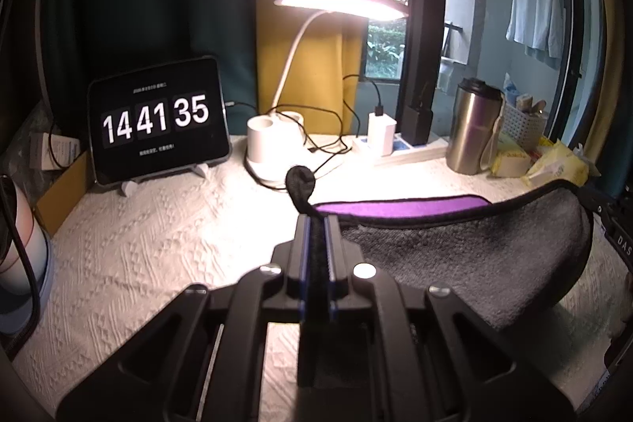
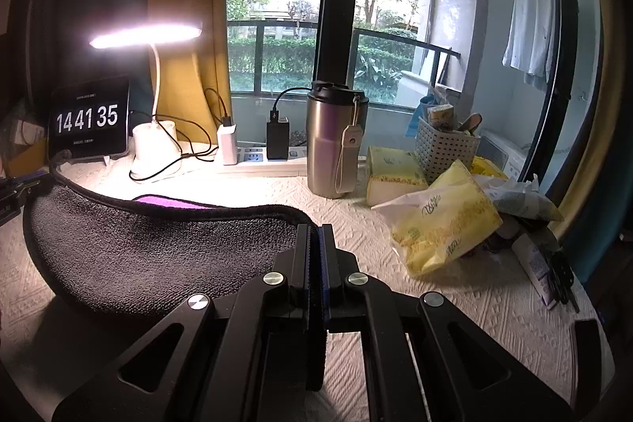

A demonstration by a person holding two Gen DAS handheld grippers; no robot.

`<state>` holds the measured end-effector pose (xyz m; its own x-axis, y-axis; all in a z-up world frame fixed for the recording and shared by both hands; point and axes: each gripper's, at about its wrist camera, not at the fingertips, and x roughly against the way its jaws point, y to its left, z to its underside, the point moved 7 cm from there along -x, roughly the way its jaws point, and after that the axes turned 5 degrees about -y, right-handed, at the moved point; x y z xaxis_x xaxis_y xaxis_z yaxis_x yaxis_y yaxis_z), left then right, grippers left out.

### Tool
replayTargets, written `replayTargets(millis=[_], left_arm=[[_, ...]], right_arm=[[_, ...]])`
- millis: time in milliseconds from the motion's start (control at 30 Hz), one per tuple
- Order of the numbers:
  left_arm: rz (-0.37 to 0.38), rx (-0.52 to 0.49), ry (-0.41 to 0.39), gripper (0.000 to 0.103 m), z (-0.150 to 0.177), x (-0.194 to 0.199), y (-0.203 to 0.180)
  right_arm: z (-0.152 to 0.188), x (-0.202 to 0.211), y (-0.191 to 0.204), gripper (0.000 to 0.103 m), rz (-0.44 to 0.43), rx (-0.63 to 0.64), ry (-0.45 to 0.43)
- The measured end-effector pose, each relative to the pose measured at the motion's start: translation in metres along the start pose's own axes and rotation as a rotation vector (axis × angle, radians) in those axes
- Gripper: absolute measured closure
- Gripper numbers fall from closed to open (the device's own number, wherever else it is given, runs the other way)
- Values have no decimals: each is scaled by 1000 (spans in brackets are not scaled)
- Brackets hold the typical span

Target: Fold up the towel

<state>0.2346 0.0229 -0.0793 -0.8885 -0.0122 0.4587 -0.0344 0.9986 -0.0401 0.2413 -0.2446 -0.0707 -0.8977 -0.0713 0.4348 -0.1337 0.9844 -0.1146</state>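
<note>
Between both hand-held grippers, the towel (image 1: 474, 256) (sagging, corners pinched).

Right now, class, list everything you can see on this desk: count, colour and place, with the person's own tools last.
towel: one, grey with purple underside, hanging between both grippers above the cloth
cloth: one, white, covering the desk
tablet: one, black, clock display, back left
lamp: one, white, lit, back centre
power strip: one, white, by the window, chargers plugged in
tumbler: one, steel, back right
basket: one, white, right of tumbler
tissue packs: several, yellow, far right
shirt: one, pale, hanging outside
left gripper: one, black, shut on towel corner
right gripper: one, black, shut on towel corner
</note>
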Motion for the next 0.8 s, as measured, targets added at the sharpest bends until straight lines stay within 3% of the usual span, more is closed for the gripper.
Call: replayTargets(millis=[800], left_arm=[[-15,-7,-22,96,-21,-41,1]], right_arm=[[-15,-36,-4,98,6,0,-16]])
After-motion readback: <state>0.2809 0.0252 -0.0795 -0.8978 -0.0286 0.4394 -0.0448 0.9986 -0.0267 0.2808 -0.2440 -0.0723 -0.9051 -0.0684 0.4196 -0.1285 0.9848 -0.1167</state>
